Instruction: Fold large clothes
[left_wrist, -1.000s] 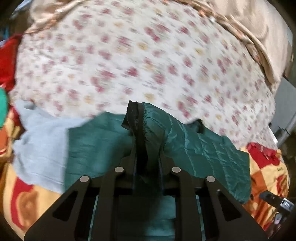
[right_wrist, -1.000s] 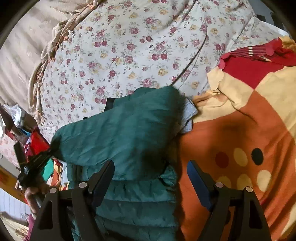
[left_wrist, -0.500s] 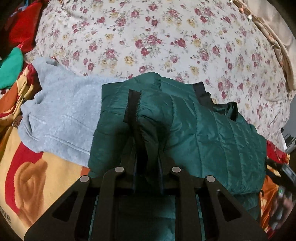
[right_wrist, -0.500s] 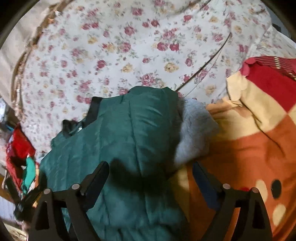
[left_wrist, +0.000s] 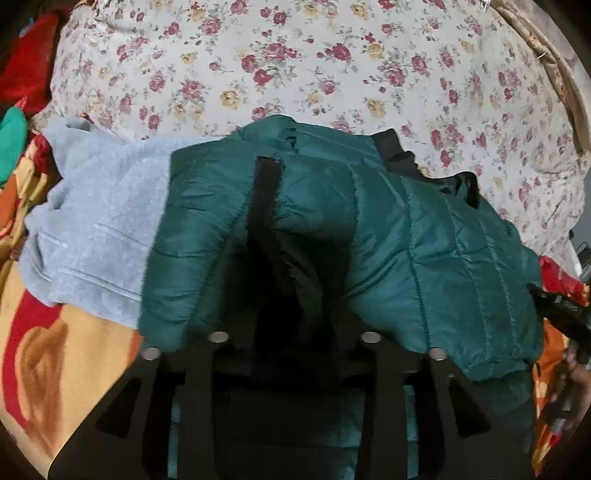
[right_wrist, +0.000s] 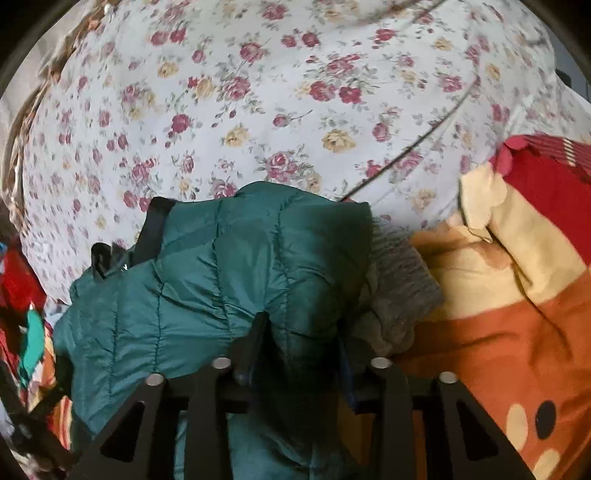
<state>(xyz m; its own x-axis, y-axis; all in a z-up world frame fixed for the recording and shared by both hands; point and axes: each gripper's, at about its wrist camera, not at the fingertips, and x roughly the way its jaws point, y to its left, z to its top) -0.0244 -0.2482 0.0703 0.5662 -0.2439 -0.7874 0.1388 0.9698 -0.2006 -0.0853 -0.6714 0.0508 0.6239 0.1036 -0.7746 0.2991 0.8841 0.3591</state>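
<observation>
Two claws pinch the dark-green quilted puffer jacket (left_wrist: 424, 236) on the floral bed (left_wrist: 332, 66): left claw (left_wrist: 291, 295) & right claw (right_wrist: 295, 343), both closed on it. Risk: slick shell slips out, or grey fleece garment (left_wrist: 96, 221) underneath drags along.

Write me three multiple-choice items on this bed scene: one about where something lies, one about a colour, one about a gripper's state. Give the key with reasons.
1. Where does the green puffer jacket lie?
A. Partly over the grey garment
B. Under the floral sheet
C. Hung on a wall hook

2. What colour is the strip along the jacket's front edge?
A. White
B. Black
C. Yellow

3. What state is the right gripper in?
A. Wide open, holding nothing
B. Out of view
C. Shut on the jacket

Key: 1 A, the jacket overlaps the grey garment's edge in both views. 2 B, the strip is black against the green. 3 C, its fingers pinch a fold of green fabric.
</observation>
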